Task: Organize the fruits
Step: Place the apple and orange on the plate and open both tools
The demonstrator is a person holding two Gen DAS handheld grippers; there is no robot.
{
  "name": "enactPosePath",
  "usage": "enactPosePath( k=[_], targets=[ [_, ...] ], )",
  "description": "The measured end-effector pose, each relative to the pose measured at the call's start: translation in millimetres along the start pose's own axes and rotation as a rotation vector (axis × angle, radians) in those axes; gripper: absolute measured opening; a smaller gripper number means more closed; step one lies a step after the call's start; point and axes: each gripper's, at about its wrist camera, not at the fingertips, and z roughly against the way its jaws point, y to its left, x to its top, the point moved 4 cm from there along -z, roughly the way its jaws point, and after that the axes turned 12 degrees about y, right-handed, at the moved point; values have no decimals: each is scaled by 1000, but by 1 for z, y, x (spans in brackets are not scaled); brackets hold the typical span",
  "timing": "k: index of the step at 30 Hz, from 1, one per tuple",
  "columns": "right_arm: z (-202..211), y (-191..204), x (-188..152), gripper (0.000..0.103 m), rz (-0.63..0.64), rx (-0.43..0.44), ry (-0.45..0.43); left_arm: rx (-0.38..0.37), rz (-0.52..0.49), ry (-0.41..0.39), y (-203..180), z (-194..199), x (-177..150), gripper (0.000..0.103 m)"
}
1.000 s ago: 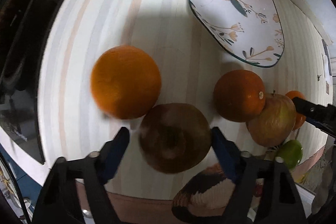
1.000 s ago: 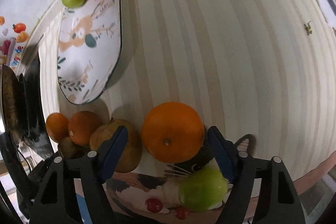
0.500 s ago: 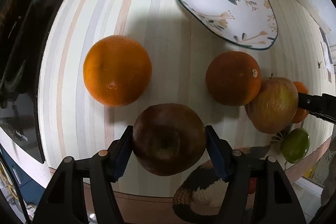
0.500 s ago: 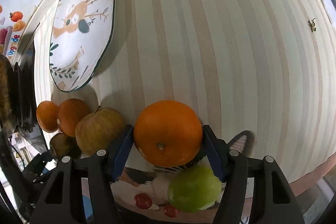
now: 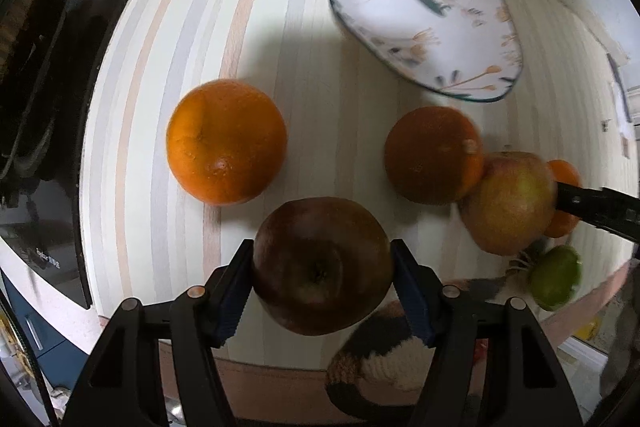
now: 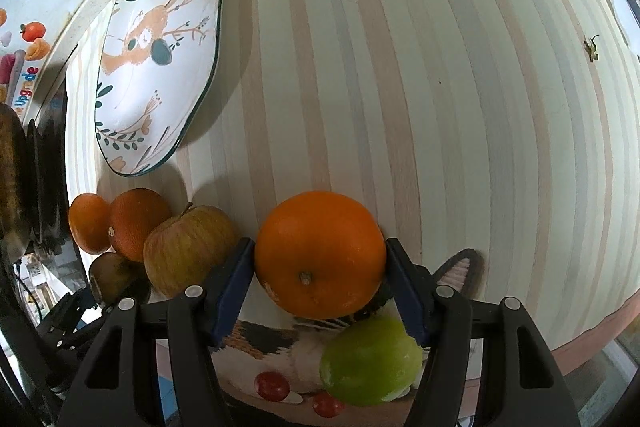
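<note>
Left gripper (image 5: 322, 271), jaws just closed in, has its ribbed blue pads flat against a dull, dark red apple (image 5: 322, 267) on the striped tablecloth (image 5: 240, 7). Right gripper (image 6: 320, 267) likewise clamps a glossy, dimpled orange (image 6: 319, 254). Only the right view shows the smooth green apple (image 6: 370, 361) below it; the oval deer-print plate (image 6: 160, 67) sits well beyond.

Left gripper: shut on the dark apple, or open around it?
Shut on it: both blue pads of the left gripper press the dark apple's sides, no gap showing.
</note>
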Motion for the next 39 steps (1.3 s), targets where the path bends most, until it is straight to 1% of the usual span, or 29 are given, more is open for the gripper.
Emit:
enactPosePath(
  k=[3, 6, 7, 9, 11, 14, 17, 19, 22, 25, 27, 30, 31, 37, 39],
  targets=[
    [16, 1, -3, 67, 5, 42, -22, -22, -30, -31, -6, 26, -3, 64],
    [45, 9, -4, 67, 23, 99, -65, -56, -56, -80, -12, 61, 1, 64],
    [59, 15, -2, 67, 37, 116, -92, -70, -62, -101, -14, 74, 6, 64],
    [77, 25, 3, 67, 59, 138, -128, -96, -72, -131, -18, 97, 21, 64],
    [96, 41, 16, 67, 93, 164, -160, -120, -75, -149, -21, 113, 39, 64],
    [111, 66, 40, 67, 146, 167, -200, -113, -74, -168, -17, 126, 86, 64],
    [111, 90, 70, 67, 189, 136, -220, -105, -59, -147, -11, 125, 133, 64],
    [107, 104, 92, 67, 206, 117, -215, -121, -43, -104, -7, 115, 163, 64],
    [92, 117, 128, 67, 212, 99, -168, -135, -20, -41, -4, 101, 198, 64],
    [77, 122, 151, 67, 216, 70, -137, -144, -10, 9, -5, 87, 224, 64],
    [69, 125, 158, 67, 221, 59, -123, -157, -6, 38, -6, 79, 235, 64],
    [58, 127, 167, 67, 227, 36, -108, -152, -15, 72, -10, 68, 244, 64],
    [55, 127, 169, 67, 225, 25, -104, -147, -18, 79, -12, 66, 246, 64],
    [43, 131, 177, 68, 214, 20, -90, -121, -35, 109, -22, 54, 253, 64],
    [41, 128, 179, 75, 190, 33, -84, -90, -38, 108, -24, 51, 253, 64]
  ],
)
